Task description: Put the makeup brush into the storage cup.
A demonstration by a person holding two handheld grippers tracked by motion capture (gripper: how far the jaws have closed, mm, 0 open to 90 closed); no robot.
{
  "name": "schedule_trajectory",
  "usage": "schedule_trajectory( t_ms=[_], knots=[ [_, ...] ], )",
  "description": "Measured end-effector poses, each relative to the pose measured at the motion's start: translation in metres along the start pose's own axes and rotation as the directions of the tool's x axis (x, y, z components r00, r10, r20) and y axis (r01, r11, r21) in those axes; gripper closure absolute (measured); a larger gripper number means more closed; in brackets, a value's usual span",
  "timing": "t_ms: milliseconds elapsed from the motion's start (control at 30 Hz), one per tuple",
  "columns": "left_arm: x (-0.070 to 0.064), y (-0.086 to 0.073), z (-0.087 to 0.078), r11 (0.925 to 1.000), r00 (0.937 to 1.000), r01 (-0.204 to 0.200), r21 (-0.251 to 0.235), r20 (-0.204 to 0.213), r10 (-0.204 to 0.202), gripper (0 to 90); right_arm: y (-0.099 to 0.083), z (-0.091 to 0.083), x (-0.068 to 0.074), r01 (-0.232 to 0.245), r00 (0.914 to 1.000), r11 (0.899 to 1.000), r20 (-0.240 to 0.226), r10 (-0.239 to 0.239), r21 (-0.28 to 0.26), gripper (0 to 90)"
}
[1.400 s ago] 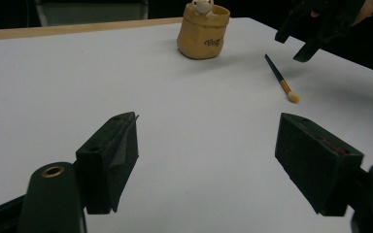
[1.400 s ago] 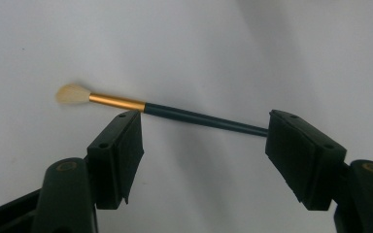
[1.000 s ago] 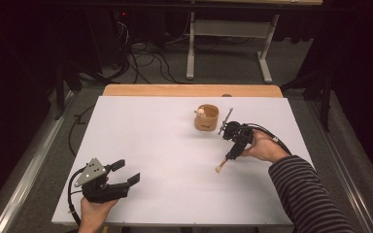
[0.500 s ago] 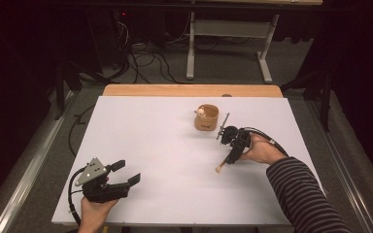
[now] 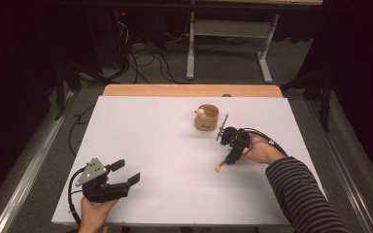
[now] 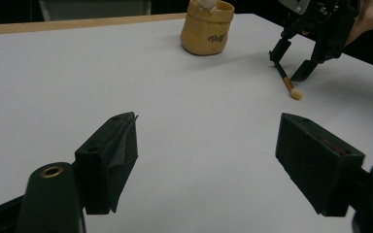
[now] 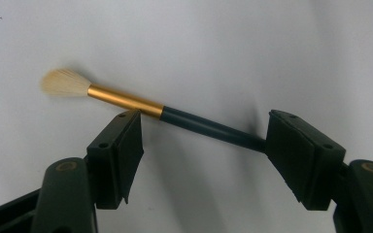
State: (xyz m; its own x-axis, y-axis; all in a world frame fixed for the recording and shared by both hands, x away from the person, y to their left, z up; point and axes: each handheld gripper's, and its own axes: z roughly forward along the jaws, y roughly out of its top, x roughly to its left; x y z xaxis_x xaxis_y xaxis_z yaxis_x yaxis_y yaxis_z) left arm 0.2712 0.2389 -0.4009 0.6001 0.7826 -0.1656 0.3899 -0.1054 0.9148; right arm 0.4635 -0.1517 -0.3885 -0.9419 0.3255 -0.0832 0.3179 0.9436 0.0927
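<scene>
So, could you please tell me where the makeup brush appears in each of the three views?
High view: the makeup brush lies on the white table, right of centre, under the right tongs.
Left gripper view: upper right, the brush lies below the right tongs.
Right gripper view: the brush lies across the centre, between the open jaws.
Shared landmark: the brush's pale bristle tip.

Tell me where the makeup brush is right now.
The makeup brush lies on the white table, right side, between the open jaws of the right gripper, nearer the person than the tan pouch.
</scene>
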Motion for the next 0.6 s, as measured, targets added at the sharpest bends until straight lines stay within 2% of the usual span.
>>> schedule_trajectory(
  t_ms=[600],
  knots=[
    [0.0000, 0.0002, -0.0004, 1.0000, 1.0000, 0.000, -0.006, -0.003, 0.000, 24.0, 0.0012, 0.0002, 0.0007, 0.019, 0.9998, 1.000, 0.005, -0.019, 0.007, 31.9]
  ],
)
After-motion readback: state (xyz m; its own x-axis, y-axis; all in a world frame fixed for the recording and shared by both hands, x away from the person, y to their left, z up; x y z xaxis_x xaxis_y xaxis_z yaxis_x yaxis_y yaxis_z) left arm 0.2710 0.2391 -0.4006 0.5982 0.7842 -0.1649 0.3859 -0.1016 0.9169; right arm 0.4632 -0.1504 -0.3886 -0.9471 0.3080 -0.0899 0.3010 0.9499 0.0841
